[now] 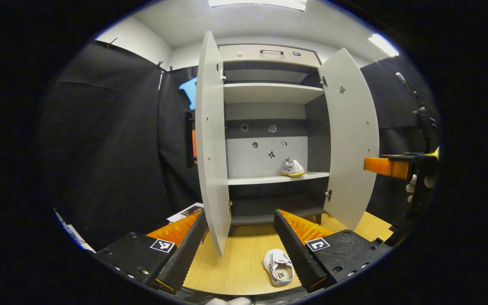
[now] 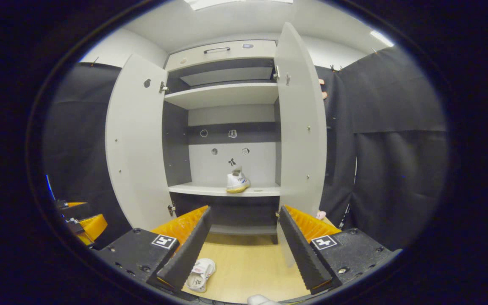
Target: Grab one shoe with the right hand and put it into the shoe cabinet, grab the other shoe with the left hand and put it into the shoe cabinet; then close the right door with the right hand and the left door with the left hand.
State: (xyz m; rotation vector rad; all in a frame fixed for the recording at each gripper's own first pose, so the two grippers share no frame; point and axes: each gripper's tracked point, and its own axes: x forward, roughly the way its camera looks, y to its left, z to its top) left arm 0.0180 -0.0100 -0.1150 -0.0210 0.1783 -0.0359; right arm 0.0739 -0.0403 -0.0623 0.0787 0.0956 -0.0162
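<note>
Two shoes are present: one white shoe with a yellow sole (image 1: 292, 168) stands on the middle shelf (image 1: 269, 179) of the shoe cabinet (image 1: 269, 53), at centre frame in the left gripper view, and the other white shoe (image 1: 278, 267) lies on the wooden floor (image 1: 235, 258) at lower centre, opening up, just beside the right finger. The cabinet is pale grey with flat matte panels, dark recesses and a handled drawer on top; both its doors stand open, the left door (image 1: 210, 140) and the right door (image 1: 350, 135) curving outward in the fisheye. The left gripper (image 1: 239, 243) points level at the cabinet, its ribbed jaws spread wide and empty. The right gripper (image 2: 244, 241) also aims level at the shelves, jaws wide apart, holding nothing
</note>
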